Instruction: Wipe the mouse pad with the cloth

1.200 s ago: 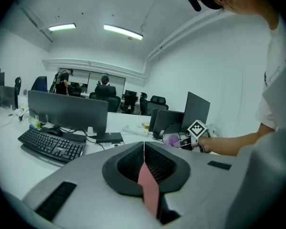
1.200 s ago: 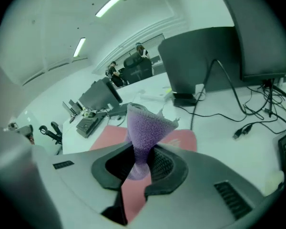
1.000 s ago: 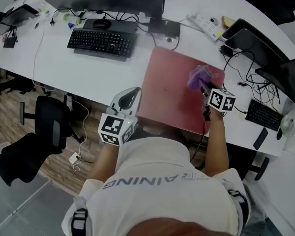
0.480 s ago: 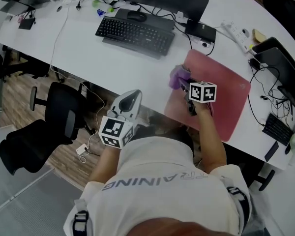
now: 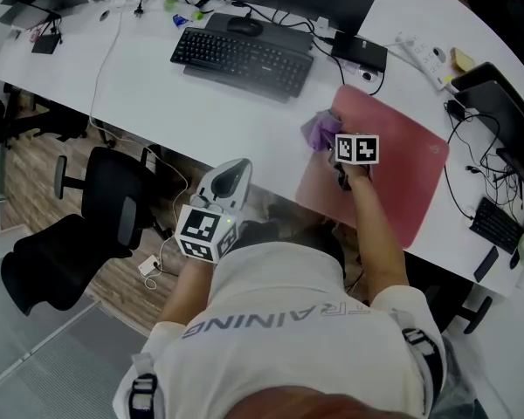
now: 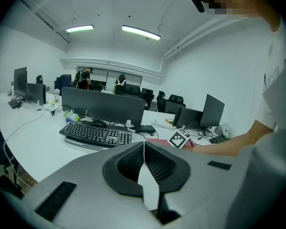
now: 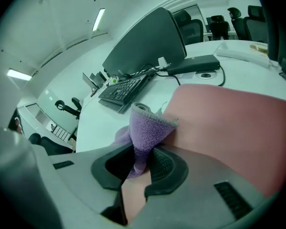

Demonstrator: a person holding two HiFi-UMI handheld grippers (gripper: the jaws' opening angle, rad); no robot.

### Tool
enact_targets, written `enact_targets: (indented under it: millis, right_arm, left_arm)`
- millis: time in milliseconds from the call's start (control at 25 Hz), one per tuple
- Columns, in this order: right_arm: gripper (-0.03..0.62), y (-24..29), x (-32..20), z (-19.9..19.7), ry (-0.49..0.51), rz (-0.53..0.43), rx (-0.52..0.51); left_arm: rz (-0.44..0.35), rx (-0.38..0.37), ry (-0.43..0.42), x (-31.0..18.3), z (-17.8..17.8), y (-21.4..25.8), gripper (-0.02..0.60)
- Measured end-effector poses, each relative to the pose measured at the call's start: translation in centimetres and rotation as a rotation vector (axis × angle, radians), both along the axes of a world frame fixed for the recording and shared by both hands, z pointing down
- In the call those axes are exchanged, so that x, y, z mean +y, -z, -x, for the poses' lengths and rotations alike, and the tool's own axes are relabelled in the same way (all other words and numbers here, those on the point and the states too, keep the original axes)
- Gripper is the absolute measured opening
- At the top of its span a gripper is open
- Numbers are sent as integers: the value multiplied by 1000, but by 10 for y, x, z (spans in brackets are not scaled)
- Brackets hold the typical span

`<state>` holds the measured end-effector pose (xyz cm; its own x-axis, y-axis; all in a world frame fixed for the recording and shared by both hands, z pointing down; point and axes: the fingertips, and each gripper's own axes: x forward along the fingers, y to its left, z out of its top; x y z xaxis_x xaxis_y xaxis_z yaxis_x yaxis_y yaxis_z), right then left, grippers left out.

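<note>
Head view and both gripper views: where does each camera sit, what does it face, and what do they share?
Head view: on the person's head, looking steeply down at the desk; shirt, arms, left tongs, right tongs show.
Left gripper view: on the left tongs, shut, empty, facing the keyboard.
Right gripper view: on the right tongs, shut on the cloth at the mouse pad's edge.
Shared: all show the keyboard.

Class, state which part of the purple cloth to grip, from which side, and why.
Probably the cloth at its bunched fold, from the near edge of the desk: it stands as a ridge the right gripper pinches; the rest lies limp.
</note>
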<state>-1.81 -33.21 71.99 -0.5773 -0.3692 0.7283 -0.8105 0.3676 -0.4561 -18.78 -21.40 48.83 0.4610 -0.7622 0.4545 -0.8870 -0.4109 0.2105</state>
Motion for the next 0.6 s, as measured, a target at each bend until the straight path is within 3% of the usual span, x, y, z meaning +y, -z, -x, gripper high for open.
enact_targets:
  millis: [600]
  right_arm:
    - [87, -2, 15, -96, -41, 31, 14]
  left_arm:
    - [-14, -10, -56, 3, -90, 8, 32]
